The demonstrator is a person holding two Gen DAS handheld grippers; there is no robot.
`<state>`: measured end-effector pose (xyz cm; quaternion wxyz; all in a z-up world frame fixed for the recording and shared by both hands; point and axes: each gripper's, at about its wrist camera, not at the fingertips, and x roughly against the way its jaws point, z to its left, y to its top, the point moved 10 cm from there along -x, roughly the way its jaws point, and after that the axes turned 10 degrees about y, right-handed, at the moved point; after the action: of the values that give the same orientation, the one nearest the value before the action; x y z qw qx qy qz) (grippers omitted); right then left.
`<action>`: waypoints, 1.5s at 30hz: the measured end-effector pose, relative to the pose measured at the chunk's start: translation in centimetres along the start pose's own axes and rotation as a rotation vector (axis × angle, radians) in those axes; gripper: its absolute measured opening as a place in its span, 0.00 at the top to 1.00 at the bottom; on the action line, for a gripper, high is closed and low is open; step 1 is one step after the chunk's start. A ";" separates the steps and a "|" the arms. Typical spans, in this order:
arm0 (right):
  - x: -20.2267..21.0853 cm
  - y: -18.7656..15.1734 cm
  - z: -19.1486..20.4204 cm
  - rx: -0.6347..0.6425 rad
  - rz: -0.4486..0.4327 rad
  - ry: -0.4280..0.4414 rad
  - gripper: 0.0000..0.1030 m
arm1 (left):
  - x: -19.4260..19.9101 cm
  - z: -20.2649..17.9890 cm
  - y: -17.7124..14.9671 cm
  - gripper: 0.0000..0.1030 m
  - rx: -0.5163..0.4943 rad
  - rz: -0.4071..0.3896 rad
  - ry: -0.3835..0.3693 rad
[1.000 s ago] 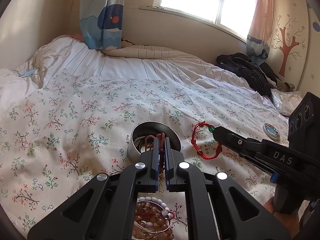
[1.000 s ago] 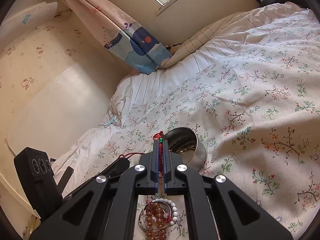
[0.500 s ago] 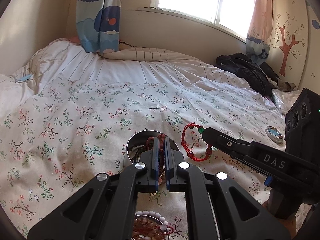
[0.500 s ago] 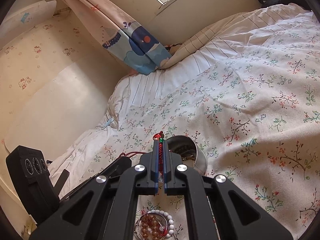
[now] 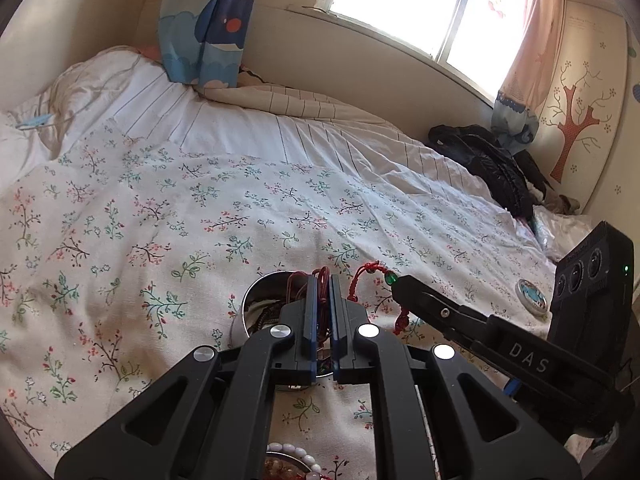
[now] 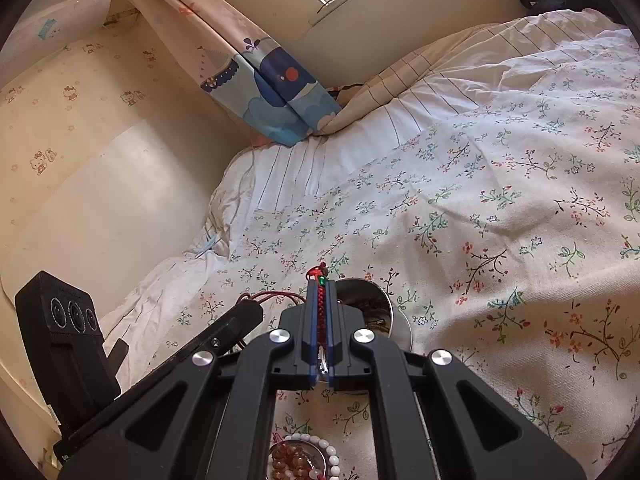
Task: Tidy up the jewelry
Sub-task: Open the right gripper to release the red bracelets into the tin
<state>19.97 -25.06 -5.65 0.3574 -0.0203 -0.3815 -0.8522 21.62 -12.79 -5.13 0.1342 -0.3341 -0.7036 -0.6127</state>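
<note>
A round silver tin (image 5: pixel 250 312) stands on the floral bedspread with jewelry inside; it also shows in the right wrist view (image 6: pixel 384 312). My left gripper (image 5: pixel 323 280) is shut on a dark red cord necklace (image 5: pixel 298 282) above the tin. My right gripper (image 6: pixel 320 282) is shut on a red braided bracelet (image 6: pixel 321 308) with a green bead, held beside the tin; the bracelet also shows in the left wrist view (image 5: pixel 362 280). A pile of brown and white bead bracelets (image 6: pixel 304 454) lies near the bed's front edge, also in the left wrist view (image 5: pixel 292 460).
A small round lid (image 5: pixel 531 291) lies on the bed at the right. A black jacket (image 5: pixel 488 164) lies at the far right by the wall. A whale-print curtain (image 5: pixel 204 20) hangs at the head of the bed.
Both grippers have drawn closer to the tin. The right gripper with the red bracelet has moved left, close to the left gripper. Both stay shut.
</note>
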 end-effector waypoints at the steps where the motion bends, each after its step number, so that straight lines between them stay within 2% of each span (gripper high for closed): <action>1: -0.1 0.1 -0.1 -0.001 -0.001 -0.002 0.96 | -0.3 0.0 0.0 0.95 0.011 0.007 -0.011; 6: -1.3 0.2 -0.6 -0.007 0.012 -0.008 0.96 | -2.2 -0.1 -0.3 0.95 0.041 0.061 -0.059; 10: -2.7 -0.7 -0.8 -0.015 0.064 -0.016 0.96 | -4.3 1.0 -1.5 0.93 0.046 0.128 -0.005; 12: -3.2 -1.0 -1.1 -0.023 0.078 -0.022 0.96 | -4.4 1.9 -1.3 0.89 0.071 0.125 0.006; 15: -3.0 -0.9 -1.4 -0.035 0.070 -0.027 0.96 | -3.6 3.1 -0.4 0.78 0.102 0.088 0.030; 19: -3.3 -1.1 -1.4 -0.039 0.082 -0.022 0.95 | -3.1 3.7 0.0 0.70 0.096 0.065 0.066; 20: -3.6 -1.3 -1.3 -0.041 0.093 -0.015 0.93 | -3.1 3.8 0.0 0.67 0.094 0.062 0.076; 21: -3.9 -1.5 -1.2 -0.045 0.108 -0.004 0.88 | -3.0 3.9 0.1 0.60 0.094 0.057 0.089; 22: -4.2 -1.9 -1.1 -0.047 0.123 -0.003 0.68 | -2.9 4.1 0.2 0.53 0.095 0.048 0.103; 23: -4.2 -1.9 -1.2 -0.045 0.121 -0.012 0.63 | -2.7 4.5 0.4 0.52 0.102 0.036 0.121; 25: -4.0 -1.6 -1.0 -0.037 0.105 -0.010 0.63 | -2.6 4.9 0.6 0.47 0.114 0.032 0.125; 29: -3.0 -0.8 -1.4 -0.049 0.062 -0.020 0.62 | -2.6 5.5 0.6 0.44 0.116 0.031 0.150; 32: -2.8 -0.7 -1.9 -0.067 0.054 -0.032 0.55 | -2.6 5.2 0.4 0.41 0.078 0.026 0.179; 37: -2.7 -0.6 -2.0 -0.063 0.051 -0.045 0.50 | -2.2 4.5 0.4 0.33 0.019 -0.004 0.216; 40: -2.7 -0.8 -2.4 -0.071 0.051 -0.054 0.45 | -2.0 4.5 0.3 0.32 0.006 -0.008 0.229; 45: -2.7 -0.8 -2.6 -0.074 0.055 -0.061 0.43 | -2.1 4.6 0.1 0.31 -0.011 -0.008 0.250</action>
<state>22.12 -24.85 -8.87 0.3678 -0.0698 -0.3598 -0.8546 24.26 -9.08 -7.24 0.2164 -0.2529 -0.6792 -0.6541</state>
